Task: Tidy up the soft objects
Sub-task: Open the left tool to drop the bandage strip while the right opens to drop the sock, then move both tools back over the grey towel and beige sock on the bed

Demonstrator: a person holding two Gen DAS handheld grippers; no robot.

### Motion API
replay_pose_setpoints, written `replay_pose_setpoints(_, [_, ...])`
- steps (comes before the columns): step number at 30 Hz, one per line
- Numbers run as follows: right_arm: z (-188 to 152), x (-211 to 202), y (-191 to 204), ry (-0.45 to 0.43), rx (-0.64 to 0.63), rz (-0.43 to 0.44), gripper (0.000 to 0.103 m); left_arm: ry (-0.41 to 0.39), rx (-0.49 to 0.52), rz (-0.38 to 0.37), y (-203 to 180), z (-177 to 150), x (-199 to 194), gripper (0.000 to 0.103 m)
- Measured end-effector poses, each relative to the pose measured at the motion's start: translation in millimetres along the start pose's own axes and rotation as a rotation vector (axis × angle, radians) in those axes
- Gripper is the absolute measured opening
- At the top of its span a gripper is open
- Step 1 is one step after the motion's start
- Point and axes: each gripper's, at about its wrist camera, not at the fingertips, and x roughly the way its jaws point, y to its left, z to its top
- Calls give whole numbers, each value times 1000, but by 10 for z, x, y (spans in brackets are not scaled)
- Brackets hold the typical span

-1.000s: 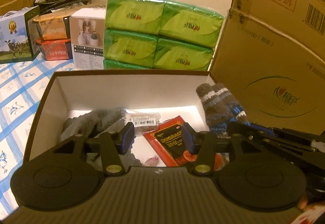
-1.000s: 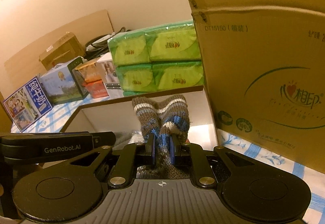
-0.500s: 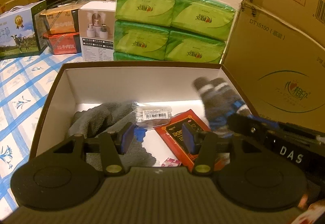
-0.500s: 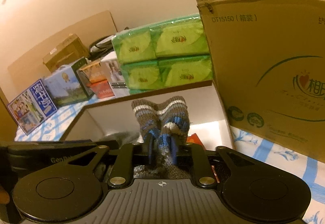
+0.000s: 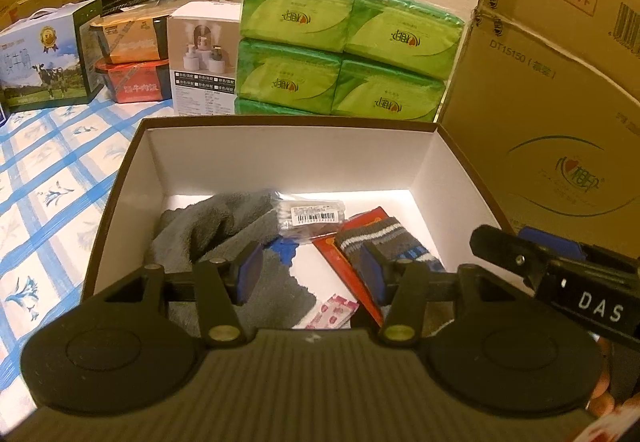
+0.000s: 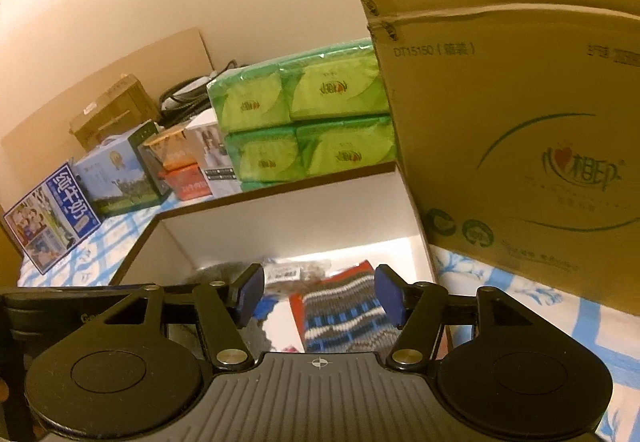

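Note:
An open brown box with a white inside [image 5: 288, 157] stands before me; it also shows in the right wrist view [image 6: 288, 217]. Inside lie a grey towel [image 5: 216, 226], a packet of cotton swabs [image 5: 312, 215], a red packet [image 5: 344, 262] and a striped grey-and-blue knit sock [image 5: 384, 238]. The sock [image 6: 340, 310] lies on the red packet at the box's right side. My left gripper [image 5: 310, 276] is open and empty over the box. My right gripper [image 6: 320, 296] is open just above the sock, not touching it.
Stacked green tissue packs [image 5: 344, 53] stand behind the box. A tall cardboard carton [image 5: 552, 113] stands close on the right. Small product boxes [image 5: 204, 57] and a milk carton [image 5: 48, 61] sit at back left on the blue-checked cloth [image 5: 48, 177].
My right gripper held the striped sock above the box, then opened; the sock now lies inside the box on the red packet. The left gripper rose slightly, staying open.

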Motion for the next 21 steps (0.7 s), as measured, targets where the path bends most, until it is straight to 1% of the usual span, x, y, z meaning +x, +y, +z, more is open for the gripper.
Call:
replay_pose_setpoints(5, [-66,-207,46,-2,12,-9,66,-7,-9,-15,3,-55,-206,51])
replay_pose_setpoints(7, [-98,-327,73,-9,21,0,70,-12,-5,-21,-2,-92,-310,51])
replay_pose_setpoints(12, [-157,-638,163,-27,40,-3,73,-17,-3,-38,-11,-186,-580,53])
replay_pose_setpoints(17, [-258,-967,268,-46,41,-2,76,-31,26,-65,-34,-314,-904,55])
replay_pose_setpoints(21, [-392,-1281,343,-66,32,-2,79,-50,57,-85,-23,-480,-1196,57])
